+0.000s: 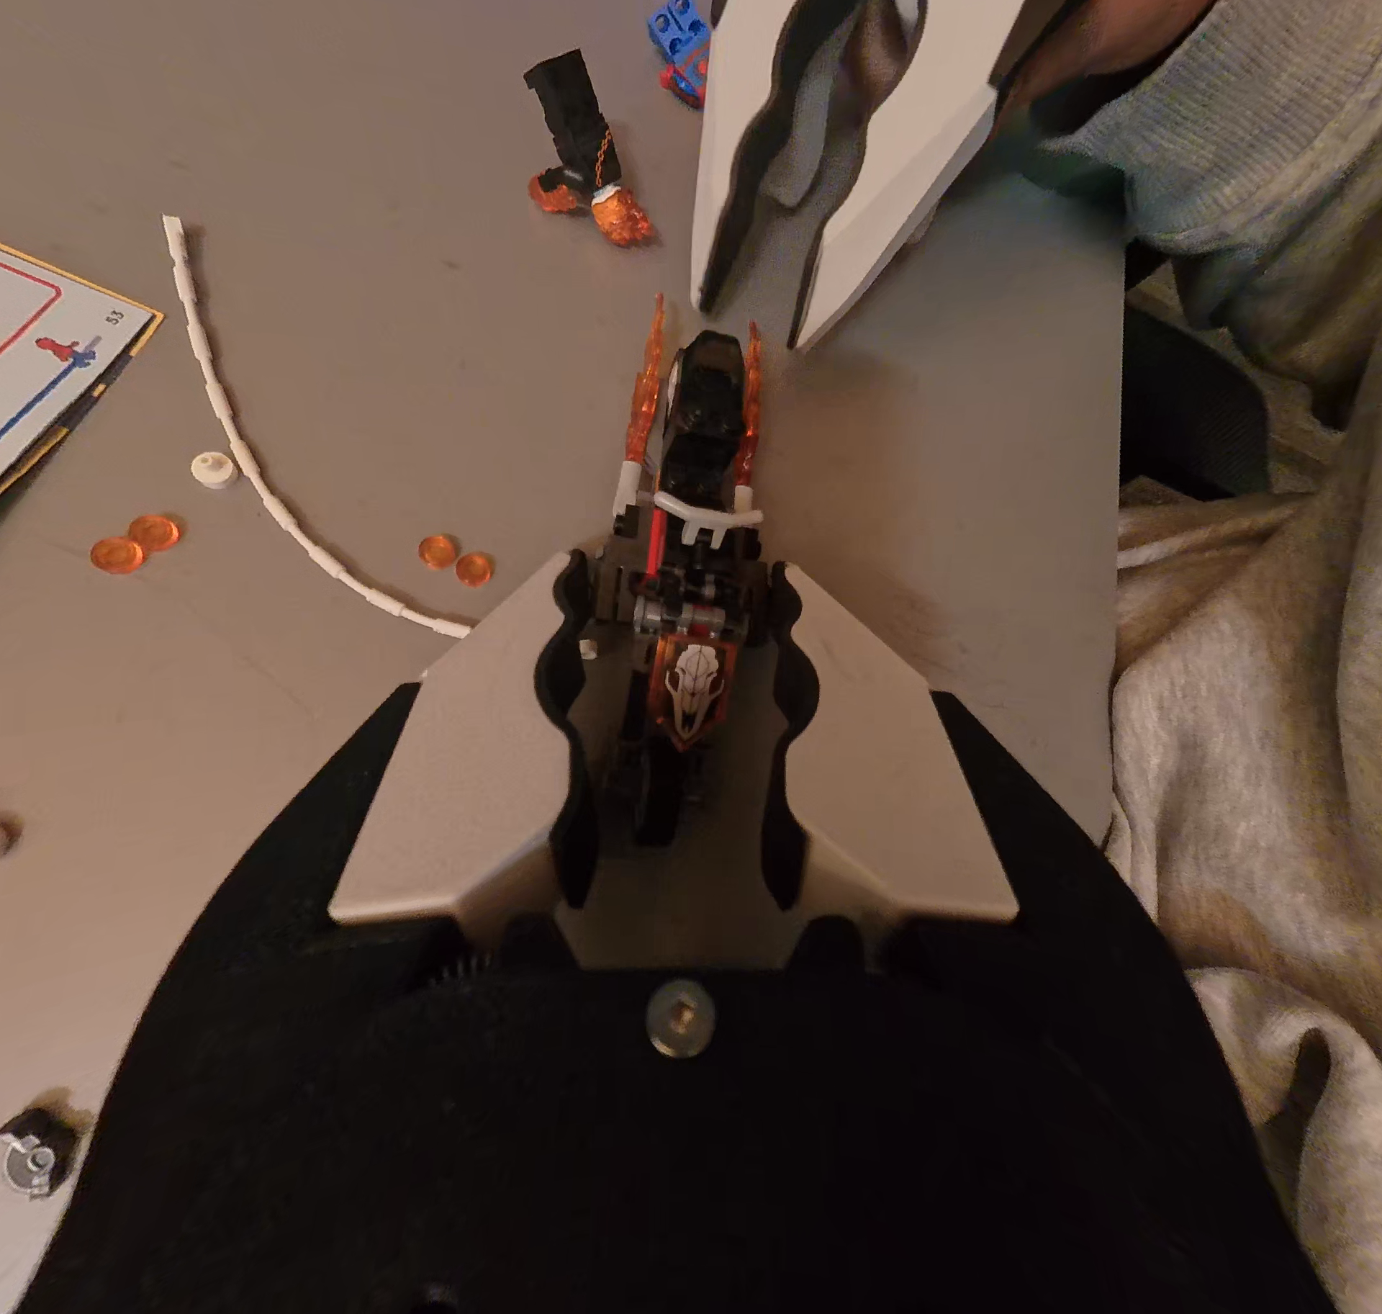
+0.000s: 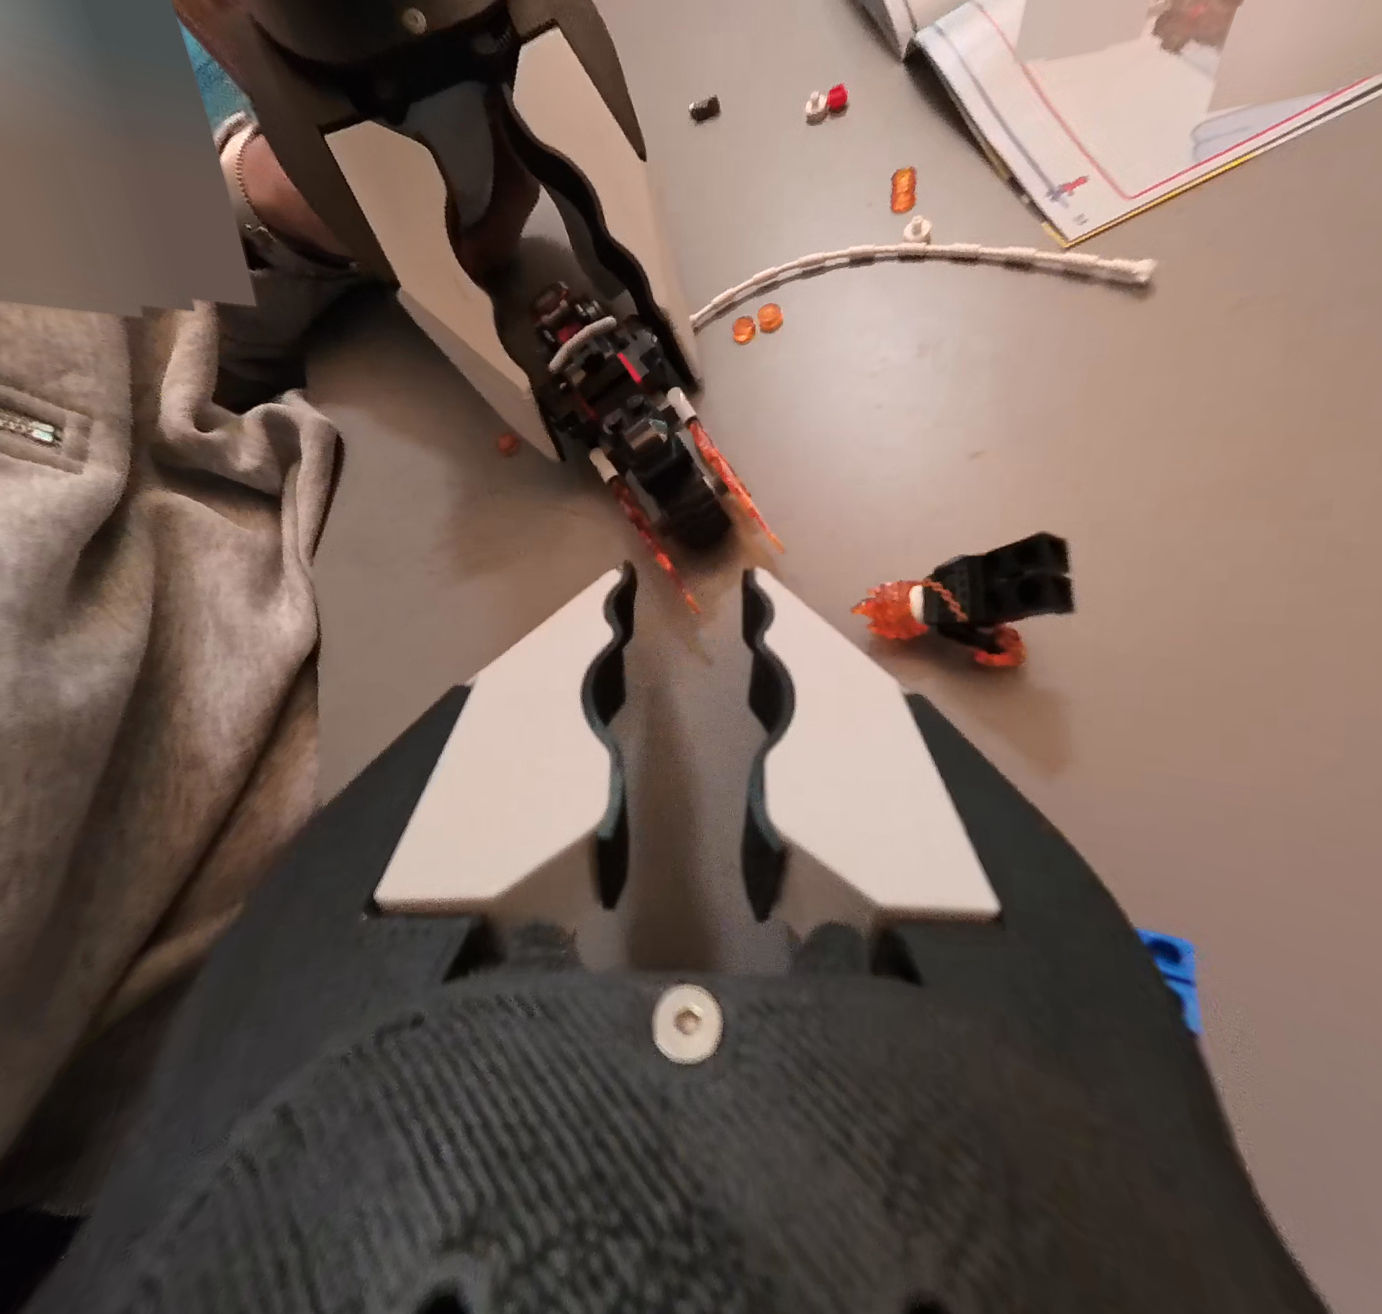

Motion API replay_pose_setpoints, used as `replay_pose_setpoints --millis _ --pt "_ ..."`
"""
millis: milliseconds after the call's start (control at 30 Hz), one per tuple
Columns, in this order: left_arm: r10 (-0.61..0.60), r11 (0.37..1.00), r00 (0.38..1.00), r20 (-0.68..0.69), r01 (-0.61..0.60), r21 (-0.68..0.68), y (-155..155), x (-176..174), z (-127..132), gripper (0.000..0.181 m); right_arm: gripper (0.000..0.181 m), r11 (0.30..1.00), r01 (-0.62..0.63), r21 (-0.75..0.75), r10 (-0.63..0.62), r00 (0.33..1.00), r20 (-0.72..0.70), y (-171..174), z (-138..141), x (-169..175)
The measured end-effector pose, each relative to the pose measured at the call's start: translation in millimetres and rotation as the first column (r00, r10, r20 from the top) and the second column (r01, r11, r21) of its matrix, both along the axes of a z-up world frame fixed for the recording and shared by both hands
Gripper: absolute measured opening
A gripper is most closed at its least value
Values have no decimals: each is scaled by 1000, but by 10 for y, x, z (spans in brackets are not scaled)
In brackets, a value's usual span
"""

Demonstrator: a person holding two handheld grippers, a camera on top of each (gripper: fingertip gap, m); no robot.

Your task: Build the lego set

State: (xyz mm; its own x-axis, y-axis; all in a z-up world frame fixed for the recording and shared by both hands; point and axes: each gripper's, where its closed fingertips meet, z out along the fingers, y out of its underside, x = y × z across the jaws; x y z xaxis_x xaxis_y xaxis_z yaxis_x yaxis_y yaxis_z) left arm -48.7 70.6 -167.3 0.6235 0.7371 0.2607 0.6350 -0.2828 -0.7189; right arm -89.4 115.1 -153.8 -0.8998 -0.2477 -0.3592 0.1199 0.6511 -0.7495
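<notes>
Two grippers on this one, and the left gripper point(image 1: 677, 575) is doing all the work: its fingers are closed in on the black lego motorcycle point(image 1: 692, 530), clamping the middle of the bike from both sides, with the skull shield sitting between them and the flame-tipped rear end sticking out past the tips. The bike's on the grey table point(image 1: 336, 156), near the edge by the person's grey sweatshirt. The right gripper point(image 2: 688, 575) hovers just off the bike's flame end, parted a fair gap with nothing in it. Beyond the bike lies a black minifigure point(image 1: 583, 148) with an orange flame head, tipped over. Off to the bike's side: a curved white chain piece point(image 1: 224, 410), four little orange round studs point(image 1: 456, 560), a white round stud point(image 1: 215, 469), and the open instruction booklet point(image 2: 1122, 81).
</notes>
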Motion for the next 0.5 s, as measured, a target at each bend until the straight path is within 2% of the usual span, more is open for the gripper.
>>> replay_pose_setpoints --millis 233,500 --pt "-43 999 999 2 43 6 -13 38 5 48 27 990 -32 -139 11 989 -149 -59 232 -96" --pt "-55 998 998 19 54 38 -35 67 13 48 15 968 -103 -230 50 973 -227 -153 231 -93"
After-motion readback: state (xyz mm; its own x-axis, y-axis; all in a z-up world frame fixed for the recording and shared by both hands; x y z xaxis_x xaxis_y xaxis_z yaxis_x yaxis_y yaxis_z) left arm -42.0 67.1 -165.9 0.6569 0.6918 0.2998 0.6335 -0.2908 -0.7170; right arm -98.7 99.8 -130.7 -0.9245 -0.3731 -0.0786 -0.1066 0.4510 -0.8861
